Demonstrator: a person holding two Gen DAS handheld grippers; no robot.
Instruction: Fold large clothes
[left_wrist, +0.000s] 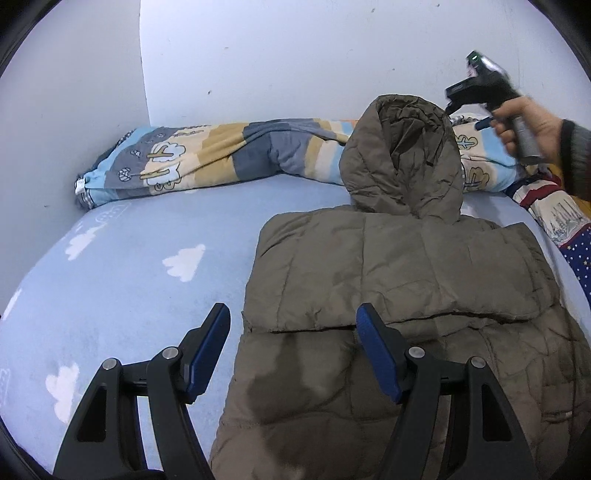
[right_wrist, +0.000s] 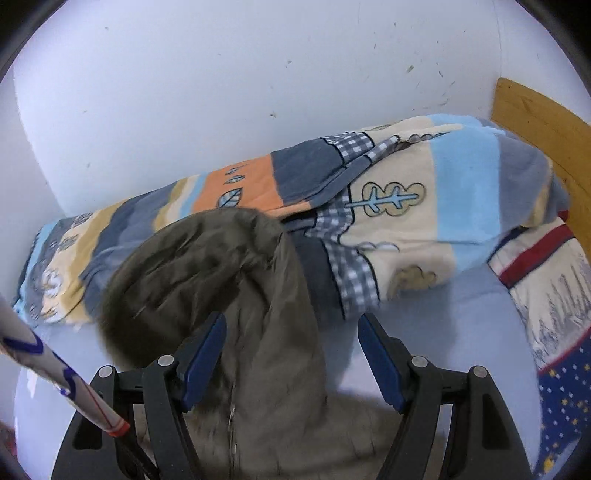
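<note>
An olive-brown quilted jacket (left_wrist: 406, 266) lies flat on the bed, sleeves folded in across its body. Its hood (left_wrist: 402, 158) points toward the wall and leans on a rolled quilt. My left gripper (left_wrist: 293, 317) hovers open over the jacket's lower left edge, nothing pressed between its blue pads (left_wrist: 380, 354). In the right wrist view my right gripper (right_wrist: 291, 325) is open above the blurred hood (right_wrist: 207, 266), with no cloth in its grip. A hand (left_wrist: 532, 125) holding that gripper shows at the upper right of the left wrist view, beside the hood.
A light blue sheet with white clouds (left_wrist: 129, 266) covers the bed. A rolled patterned quilt (right_wrist: 406, 192) lies along the white wall. Star-printed bedding (right_wrist: 565, 387) and a wooden headboard (right_wrist: 535, 122) are on the right. A white tube with blue zigzags (right_wrist: 55, 365) crosses the lower left.
</note>
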